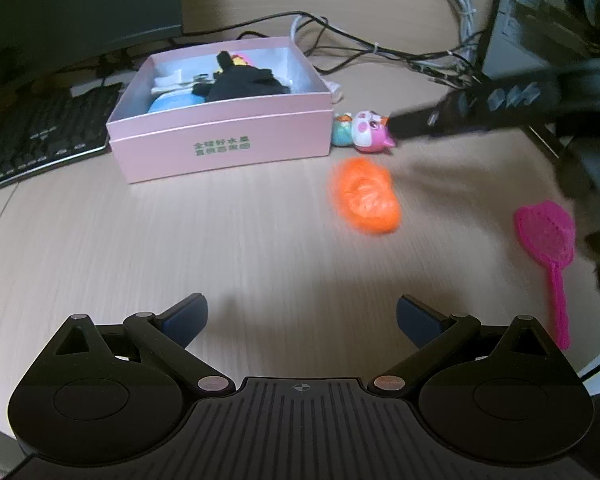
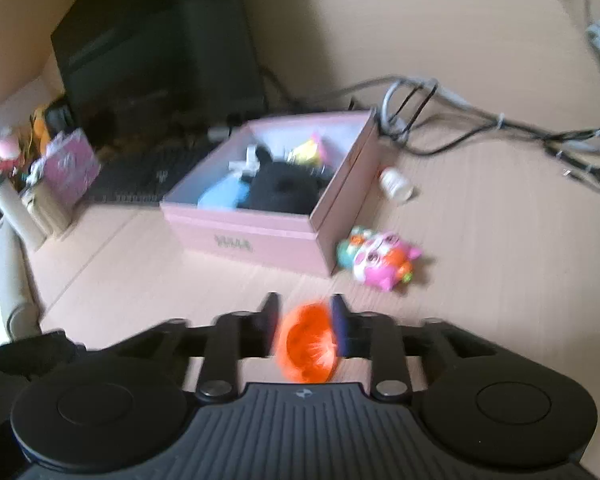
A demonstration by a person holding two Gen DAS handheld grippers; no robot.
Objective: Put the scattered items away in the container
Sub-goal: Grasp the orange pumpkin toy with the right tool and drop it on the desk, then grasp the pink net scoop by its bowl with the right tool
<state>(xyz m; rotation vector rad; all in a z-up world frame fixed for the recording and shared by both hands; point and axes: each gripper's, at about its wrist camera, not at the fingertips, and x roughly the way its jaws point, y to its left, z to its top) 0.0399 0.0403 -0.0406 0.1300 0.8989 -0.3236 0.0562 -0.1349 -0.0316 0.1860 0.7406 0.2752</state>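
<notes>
A pink box (image 1: 224,130) sits on the desk with a black cloth (image 1: 244,82) and other items inside; it also shows in the right wrist view (image 2: 256,236). An orange fuzzy item (image 1: 366,196) is seen to the right of the box in the left wrist view. In the right wrist view my right gripper (image 2: 305,326) is closed around the orange item (image 2: 308,348), with a small gap on the left side. A pink animal toy (image 1: 366,132) lies beside the box. A pink toy brush (image 1: 548,248) lies at the right. My left gripper (image 1: 302,318) is open and empty over bare desk.
A keyboard (image 1: 36,136) lies left of the box. Cables (image 1: 400,54) run behind it. A white small bottle (image 2: 396,184) lies behind the box's right side. A dark monitor (image 2: 156,40) stands at the back; clutter (image 2: 40,168) sits at the far left.
</notes>
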